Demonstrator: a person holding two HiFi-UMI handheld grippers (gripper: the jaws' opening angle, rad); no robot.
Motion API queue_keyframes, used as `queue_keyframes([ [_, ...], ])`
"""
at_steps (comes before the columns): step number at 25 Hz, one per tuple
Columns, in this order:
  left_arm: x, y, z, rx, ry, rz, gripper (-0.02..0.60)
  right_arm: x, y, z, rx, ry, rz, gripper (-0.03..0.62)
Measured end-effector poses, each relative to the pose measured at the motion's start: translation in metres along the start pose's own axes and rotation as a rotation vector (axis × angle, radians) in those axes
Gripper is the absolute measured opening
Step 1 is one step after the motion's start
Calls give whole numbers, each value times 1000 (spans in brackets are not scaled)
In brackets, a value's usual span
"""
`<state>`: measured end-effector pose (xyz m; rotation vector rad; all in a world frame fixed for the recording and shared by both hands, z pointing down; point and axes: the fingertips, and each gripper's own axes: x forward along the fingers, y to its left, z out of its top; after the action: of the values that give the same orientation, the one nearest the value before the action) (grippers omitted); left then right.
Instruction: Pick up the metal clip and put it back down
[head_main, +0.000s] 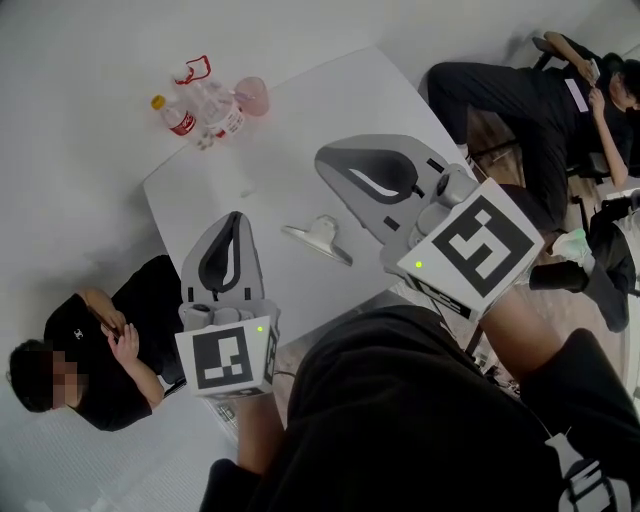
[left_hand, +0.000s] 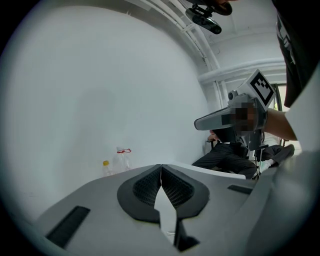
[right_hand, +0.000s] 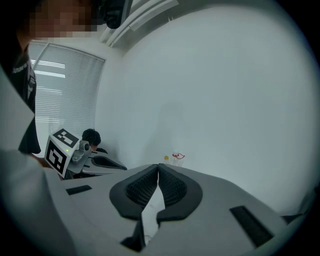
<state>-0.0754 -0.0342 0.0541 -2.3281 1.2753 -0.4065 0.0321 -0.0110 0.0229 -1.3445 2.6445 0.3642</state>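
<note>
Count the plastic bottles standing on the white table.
2, both at the table's far corner: a yellow-capped bottle on the left, a clear red-handled bottle right of it. The pink container beside them could hide another.

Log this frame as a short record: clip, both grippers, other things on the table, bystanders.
clip: lying on the table, between the two grippers in the head view, held by neither
left gripper: jaws shut, empty
right gripper: jaws shut, empty
far corner: bottles, pink cup
bystanders: one person seated left of the table, another at upper right
</note>
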Motion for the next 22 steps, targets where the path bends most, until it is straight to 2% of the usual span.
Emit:
queue_keyframes([
  [7,-16,4,12,15,-32,28,20,-19,-4,16,-24,-46,-29,21],
  [15,-36,14,17,19,-46,83,20,-37,-13,27,22,-97,-35,21],
  [22,-47,13,24,21,-74,102,20,-47,-9,37,-9,-116,-31,21],
])
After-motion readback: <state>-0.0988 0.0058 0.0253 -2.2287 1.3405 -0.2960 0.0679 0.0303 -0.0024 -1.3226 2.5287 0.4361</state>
